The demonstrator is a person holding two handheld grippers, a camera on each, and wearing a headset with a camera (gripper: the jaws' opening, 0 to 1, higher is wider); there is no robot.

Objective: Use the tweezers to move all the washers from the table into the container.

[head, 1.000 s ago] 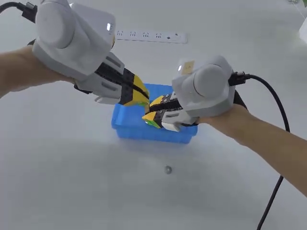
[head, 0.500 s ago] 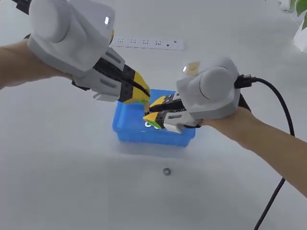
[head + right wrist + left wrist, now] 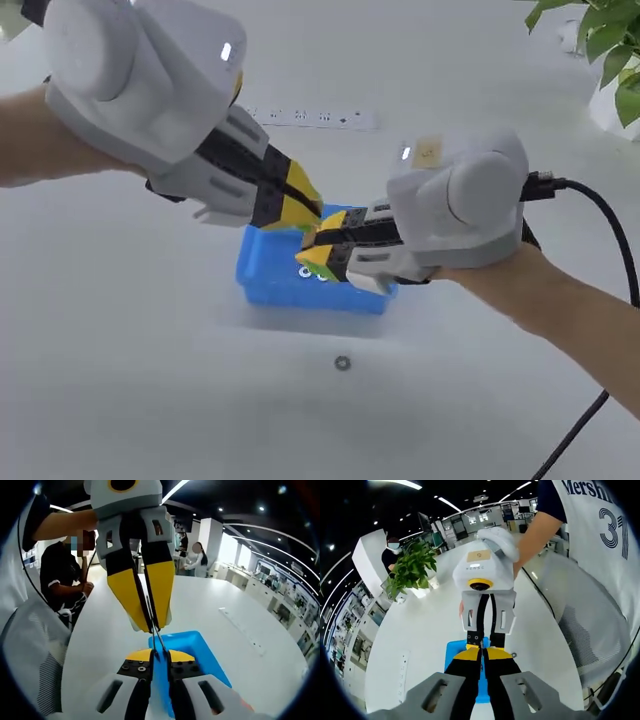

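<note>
My two grippers meet tip to tip above a blue container (image 3: 265,282) on the white table. The left gripper (image 3: 308,222) comes in from the upper left with its yellow jaws shut on thin metal tweezers (image 3: 152,625). The tweezers run from between those jaws to the right gripper (image 3: 153,655), whose jaws are shut on their other end. In the left gripper view, the left gripper (image 3: 482,652) points straight at the right one over the container (image 3: 451,655). One small washer (image 3: 343,363) lies on the table just in front of the container. The container's inside is mostly hidden.
A white power strip (image 3: 310,118) lies behind the container. A potted plant (image 3: 600,40) stands at the far right corner. A black cable (image 3: 600,210) trails from the right gripper. People stand beyond the table (image 3: 115,645) in the right gripper view.
The head view has shifted a little. Both grippers stay tip to tip over the container, and the washer has not moved.
</note>
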